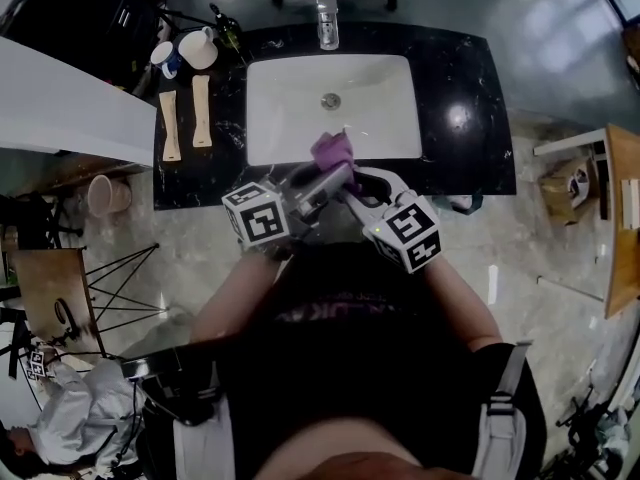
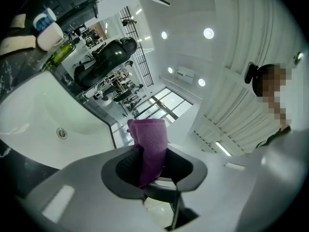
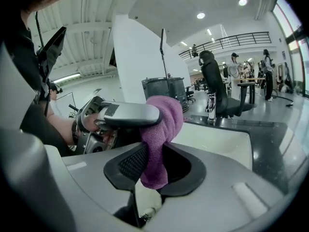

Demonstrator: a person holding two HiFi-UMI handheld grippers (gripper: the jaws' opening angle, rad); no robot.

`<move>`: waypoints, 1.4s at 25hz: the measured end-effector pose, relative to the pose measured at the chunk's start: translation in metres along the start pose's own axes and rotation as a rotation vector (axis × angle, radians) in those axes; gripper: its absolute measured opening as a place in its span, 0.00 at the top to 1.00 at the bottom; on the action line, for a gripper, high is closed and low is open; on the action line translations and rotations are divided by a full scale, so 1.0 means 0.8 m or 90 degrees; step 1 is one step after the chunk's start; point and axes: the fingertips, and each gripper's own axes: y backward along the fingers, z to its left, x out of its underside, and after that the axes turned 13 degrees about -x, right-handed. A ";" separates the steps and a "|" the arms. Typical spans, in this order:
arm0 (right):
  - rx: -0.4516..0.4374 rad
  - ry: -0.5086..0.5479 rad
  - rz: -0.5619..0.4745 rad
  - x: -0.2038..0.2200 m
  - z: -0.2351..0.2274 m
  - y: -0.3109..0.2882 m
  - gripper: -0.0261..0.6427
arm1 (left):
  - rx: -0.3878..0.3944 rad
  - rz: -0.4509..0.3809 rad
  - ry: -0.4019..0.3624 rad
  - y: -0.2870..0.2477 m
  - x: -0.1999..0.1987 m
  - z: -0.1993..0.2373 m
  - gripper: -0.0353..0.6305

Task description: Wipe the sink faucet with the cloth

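While over sink (image 1: 290, 88), cloth (image 1: 332, 151) off faucet (image 1: 327, 18)

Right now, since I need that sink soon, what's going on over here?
A person stands at the sink with a hand-held gripper in each hand. The left hand-held gripper and the right hand-held gripper both pinch one purple cloth, held over the sink's near edge. The faucet at the far side is untouched at this moment.
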 end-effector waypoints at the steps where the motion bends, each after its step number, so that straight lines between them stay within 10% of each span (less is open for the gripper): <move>1: 0.007 0.000 -0.003 0.001 -0.002 0.005 0.80 | -0.002 0.000 -0.005 0.000 0.001 0.000 0.80; 11: 0.198 -0.090 -0.018 0.057 -0.102 0.123 0.81 | -0.052 -0.015 0.007 0.027 0.010 0.031 0.84; 18: 0.408 -0.162 0.144 0.156 -0.239 0.247 0.81 | -0.093 0.036 -0.075 0.037 0.052 0.048 0.95; 35: 0.415 -0.267 0.251 0.211 -0.297 0.216 0.80 | -0.113 0.042 -0.076 0.047 0.056 0.066 0.95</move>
